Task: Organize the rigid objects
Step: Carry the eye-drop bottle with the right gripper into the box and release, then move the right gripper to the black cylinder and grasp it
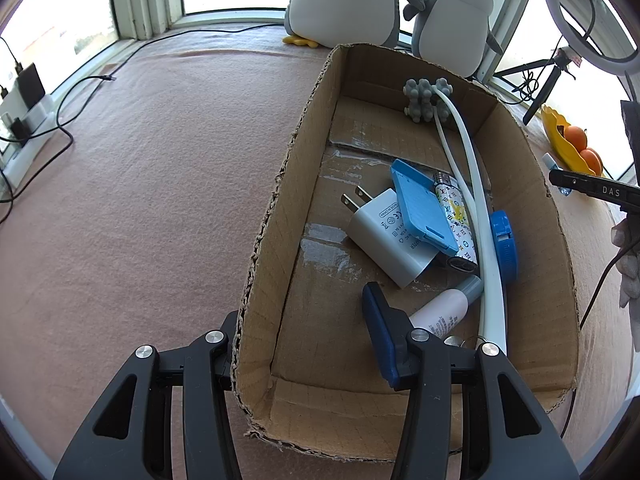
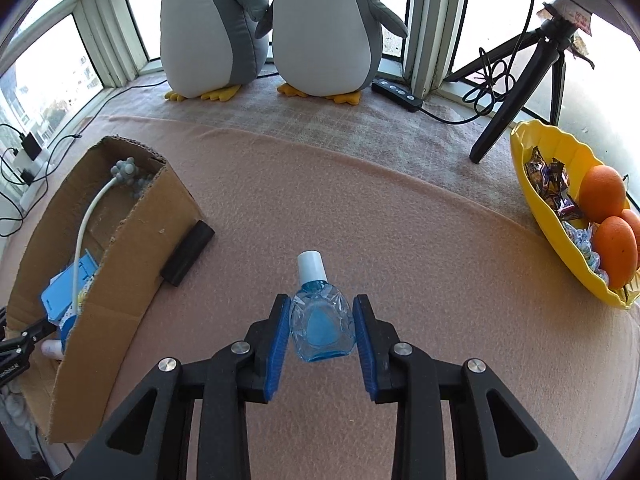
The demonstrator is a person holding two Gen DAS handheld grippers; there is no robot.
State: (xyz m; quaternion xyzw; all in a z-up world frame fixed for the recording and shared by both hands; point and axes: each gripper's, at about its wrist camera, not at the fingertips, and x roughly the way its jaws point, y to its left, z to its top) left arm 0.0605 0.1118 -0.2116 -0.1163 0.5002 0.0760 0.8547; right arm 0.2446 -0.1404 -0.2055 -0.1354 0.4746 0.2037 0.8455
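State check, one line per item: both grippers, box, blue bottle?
left gripper: shut on the cardboard box wall
right gripper: shut on the blue bottle
cardboard box: open-topped, partly filled
blue bottle: capped, held between the pads

The cardboard box (image 2: 120,240) wall hides most contents (charger included); both penguins' (image 2: 320,28) heads are cropped.

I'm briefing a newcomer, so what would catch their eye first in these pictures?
Probably the small clear blue bottle with a white cap, gripped between the right gripper fingers over the pink blanket. Next, the open cardboard box of small items whose near wall the left gripper pinches, and two plush penguins by the window.
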